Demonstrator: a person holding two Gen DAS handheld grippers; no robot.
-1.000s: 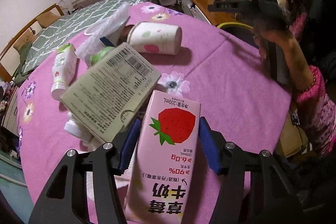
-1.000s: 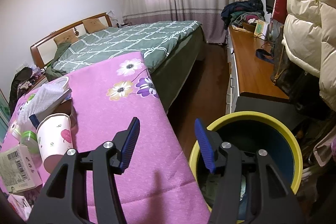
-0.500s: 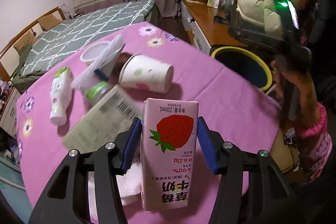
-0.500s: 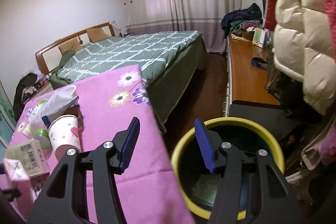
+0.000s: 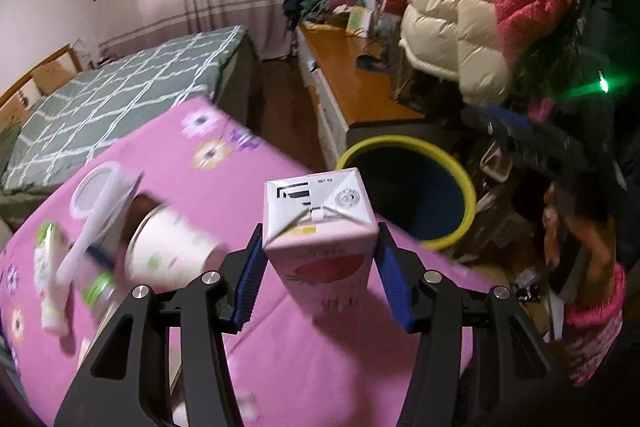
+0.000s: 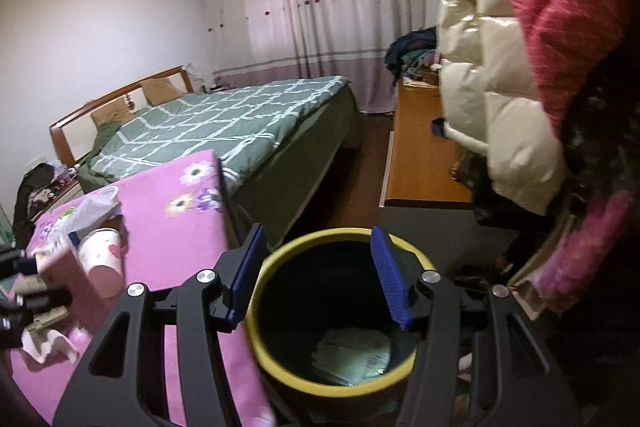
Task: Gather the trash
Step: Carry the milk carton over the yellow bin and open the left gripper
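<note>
Dim indoor light, heavy fisheye bending with black corners, motion blur smearing the paper cup (image 5: 170,253) and counter (image 5: 224,187), and a green lens flare at right.

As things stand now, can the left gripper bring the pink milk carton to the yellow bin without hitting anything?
Probably yes. The left gripper holds the milk carton above the table, and the yellow bin stands open just past the table edge, nothing between them.
</note>
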